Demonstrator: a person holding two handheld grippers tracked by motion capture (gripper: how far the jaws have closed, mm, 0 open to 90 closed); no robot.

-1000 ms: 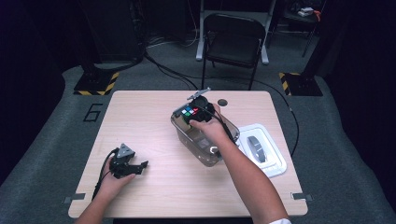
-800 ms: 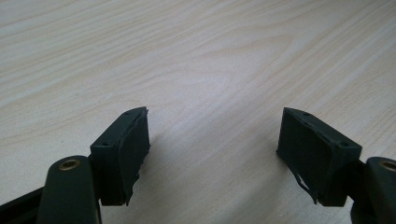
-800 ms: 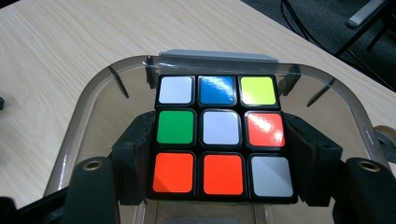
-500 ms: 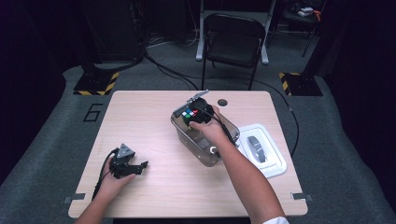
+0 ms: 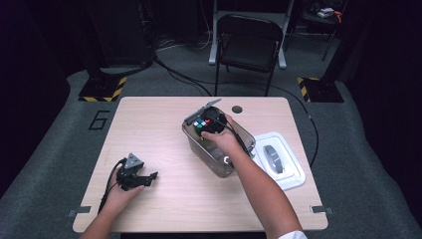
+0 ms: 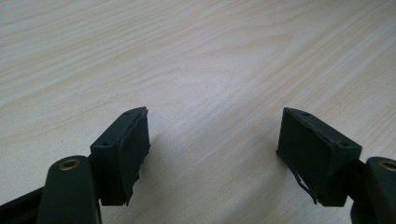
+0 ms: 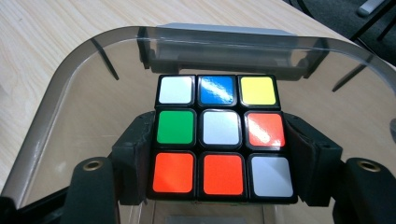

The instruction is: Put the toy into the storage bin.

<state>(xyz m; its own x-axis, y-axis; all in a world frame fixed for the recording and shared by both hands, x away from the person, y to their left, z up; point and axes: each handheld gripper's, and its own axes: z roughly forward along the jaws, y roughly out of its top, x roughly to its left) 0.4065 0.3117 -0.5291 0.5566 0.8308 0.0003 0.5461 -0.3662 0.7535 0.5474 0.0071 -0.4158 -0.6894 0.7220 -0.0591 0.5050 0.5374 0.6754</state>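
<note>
A scrambled puzzle cube [image 7: 219,135] with white, blue, yellow, green, orange and grey stickers sits between the jaws of my right gripper [image 7: 219,158], whose pads press on its two sides. In the high view the cube [image 5: 201,124] is at the far end of a clear smoky plastic bin [image 5: 219,158] at the table's middle, with my right gripper [image 5: 211,124] over it. The bin's rim [image 7: 70,84] curves around the cube. My left gripper [image 6: 212,149] stands open over bare wood, resting near the table's front left [image 5: 137,177].
A white tray [image 5: 293,174] holding a grey oblong object [image 5: 272,157] lies right of the bin. A small dark round mark [image 5: 237,109] is near the table's far edge. A folding chair [image 5: 249,47] stands beyond the table. The light wooden tabletop [image 5: 154,129] spreads left of the bin.
</note>
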